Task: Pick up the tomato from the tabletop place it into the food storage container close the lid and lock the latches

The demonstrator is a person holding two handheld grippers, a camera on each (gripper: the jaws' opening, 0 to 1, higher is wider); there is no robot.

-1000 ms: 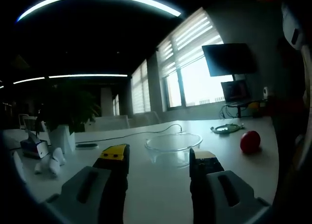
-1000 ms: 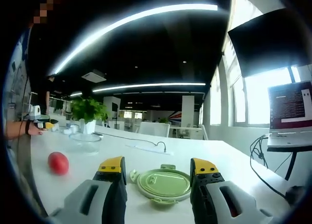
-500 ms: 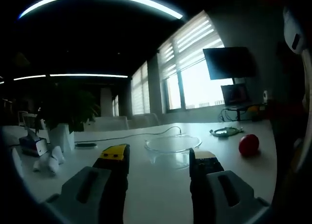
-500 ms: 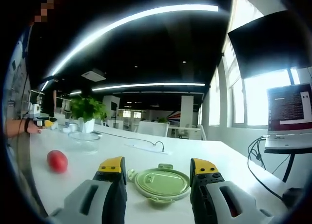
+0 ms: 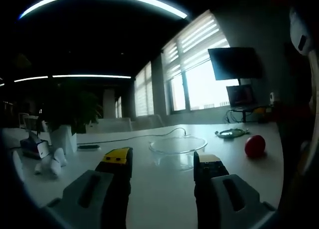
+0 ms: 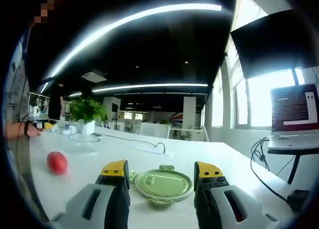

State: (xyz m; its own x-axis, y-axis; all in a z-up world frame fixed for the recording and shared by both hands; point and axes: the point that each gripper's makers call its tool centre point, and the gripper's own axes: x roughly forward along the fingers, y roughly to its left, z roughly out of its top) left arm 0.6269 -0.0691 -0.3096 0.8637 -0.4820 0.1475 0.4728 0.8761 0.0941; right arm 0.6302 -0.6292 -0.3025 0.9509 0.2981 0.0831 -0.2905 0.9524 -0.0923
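A red tomato (image 5: 255, 146) lies on the white table at the right of the left gripper view and at the left of the right gripper view (image 6: 57, 162). The clear round container (image 5: 177, 147) stands just ahead of my left gripper (image 5: 162, 163), whose jaws are open with nothing between them. It shows small and far off as the container (image 6: 85, 141) in the right gripper view. The green round lid (image 6: 163, 183) with latches lies flat between the open jaws of my right gripper (image 6: 163, 171); the lid (image 5: 233, 132) also appears far right. A hand (image 6: 30, 130) holds the left gripper at the far left.
A potted plant (image 5: 65, 120) and a small white toy (image 5: 50, 164) stand at the left. A black cable (image 6: 144, 144) runs across the table. A monitor (image 5: 234, 62) and a laptop (image 6: 294, 117) stand by the windows.
The right gripper view has crept closer to the green lid, which sits slightly nearer between the jaws. The left gripper view has barely shifted.
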